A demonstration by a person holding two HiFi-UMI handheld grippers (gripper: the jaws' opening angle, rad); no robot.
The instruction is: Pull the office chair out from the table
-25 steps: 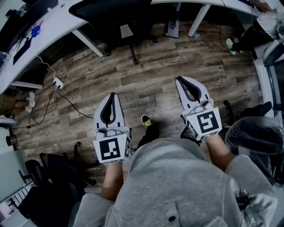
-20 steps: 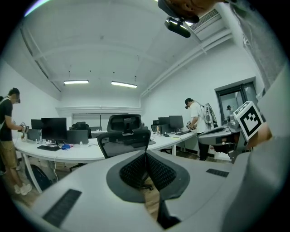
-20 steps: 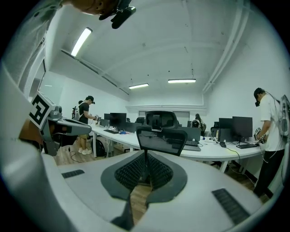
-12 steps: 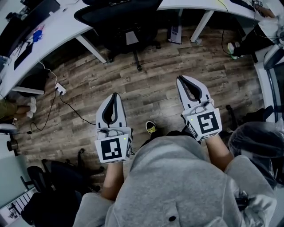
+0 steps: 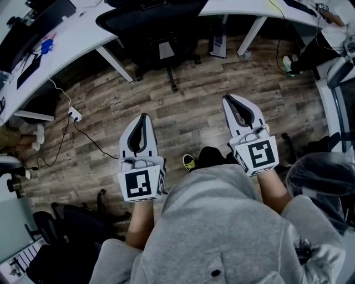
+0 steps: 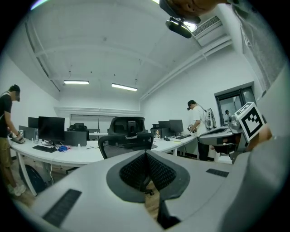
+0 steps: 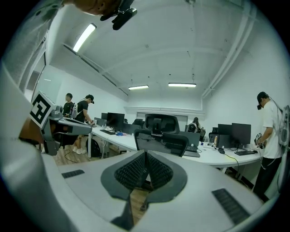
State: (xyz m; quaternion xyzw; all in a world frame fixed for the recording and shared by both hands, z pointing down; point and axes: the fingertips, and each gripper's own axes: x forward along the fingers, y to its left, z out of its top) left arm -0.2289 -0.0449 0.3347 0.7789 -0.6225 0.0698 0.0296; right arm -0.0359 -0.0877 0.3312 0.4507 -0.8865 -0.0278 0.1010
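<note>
Open office, wood floor (image 5: 183, 105); white table (image 5: 66, 41) curves along far side.
Head view only: cable (image 5: 83, 130) on floor at left, chair (image 5: 152, 22) wheelbase.
Gripper views only: monitors (image 6: 50, 128), ceiling lights (image 6: 124, 86), people (image 7: 267, 136) standing at desks.
Chair: black, mesh back, headrest; tucked against table, far centre, well apart from both grippers.
Left gripper (image 5: 142, 118): jaws together, nothing held.
Right gripper (image 5: 228, 100): jaws together, nothing held.

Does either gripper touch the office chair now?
No, left gripper and right gripper are over the floor, apart from the office chair.
</note>
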